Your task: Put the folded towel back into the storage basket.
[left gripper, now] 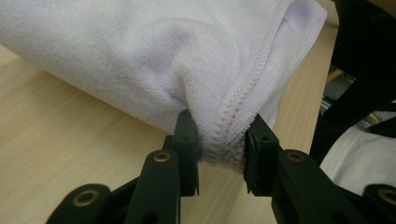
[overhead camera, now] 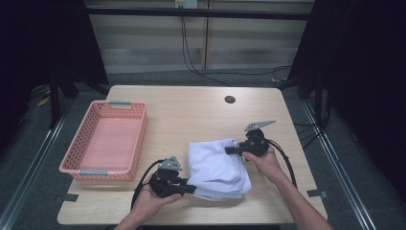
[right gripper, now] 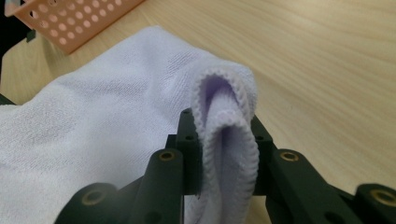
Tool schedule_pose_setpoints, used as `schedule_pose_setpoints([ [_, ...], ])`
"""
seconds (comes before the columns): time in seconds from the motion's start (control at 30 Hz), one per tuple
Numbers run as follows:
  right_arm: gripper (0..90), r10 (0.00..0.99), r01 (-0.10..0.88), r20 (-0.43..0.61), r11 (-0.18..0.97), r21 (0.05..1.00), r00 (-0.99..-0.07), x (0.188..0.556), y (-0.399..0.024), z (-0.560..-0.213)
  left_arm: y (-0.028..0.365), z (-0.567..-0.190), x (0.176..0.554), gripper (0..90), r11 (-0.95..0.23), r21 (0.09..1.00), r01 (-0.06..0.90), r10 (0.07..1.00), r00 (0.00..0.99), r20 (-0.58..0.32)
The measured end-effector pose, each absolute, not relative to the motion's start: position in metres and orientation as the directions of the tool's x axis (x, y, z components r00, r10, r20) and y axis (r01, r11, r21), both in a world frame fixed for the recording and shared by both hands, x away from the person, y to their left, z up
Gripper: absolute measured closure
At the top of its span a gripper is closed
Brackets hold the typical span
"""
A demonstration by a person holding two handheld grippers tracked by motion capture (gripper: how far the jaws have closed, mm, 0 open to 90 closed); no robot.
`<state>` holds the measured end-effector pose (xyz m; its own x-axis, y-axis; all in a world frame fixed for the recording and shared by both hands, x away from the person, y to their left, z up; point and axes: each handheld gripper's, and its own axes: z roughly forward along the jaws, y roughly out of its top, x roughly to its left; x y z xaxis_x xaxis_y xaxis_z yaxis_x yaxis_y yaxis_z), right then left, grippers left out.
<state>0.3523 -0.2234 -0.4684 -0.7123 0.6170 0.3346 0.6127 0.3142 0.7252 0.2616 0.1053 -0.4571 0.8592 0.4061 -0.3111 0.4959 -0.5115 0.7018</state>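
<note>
Soft terry-cloth towel [overhead camera: 218, 168], matt pale wood table [overhead camera: 191, 115], perforated plastic basket [overhead camera: 136, 139].

You're looking at open tabletop [overhead camera: 191, 112] beyond the towel [overhead camera: 215, 167]; the pink basket [overhead camera: 106, 139] is blocking the left side, well apart from your tongs.

High view looked down from above the table [overhead camera: 191, 115]; both gripper views sat super close, sharing the white towel [overhead camera: 218, 167].
</note>
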Motion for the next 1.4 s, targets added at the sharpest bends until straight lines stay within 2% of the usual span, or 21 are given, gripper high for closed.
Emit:
schedule_pose_setpoints([
  [0.7, 74.4, 0.595, 0.563, 0.322, 0.273, 0.78, -0.736, 0.373, -0.211, -0.42, 0.129, -0.407, 0.277, 70.6, -0.426, 0.777, 0.464, 0.417, 0.862, -0.287],
  [1.4, 74.5, 0.545, 0.51, 0.308, 0.268, 0.818, -0.78, 0.412, -0.157, -0.378, 0.187, -0.372, 0.295, 70.7, -0.325, 0.823, 0.466, 0.479, 0.831, -0.282],
])
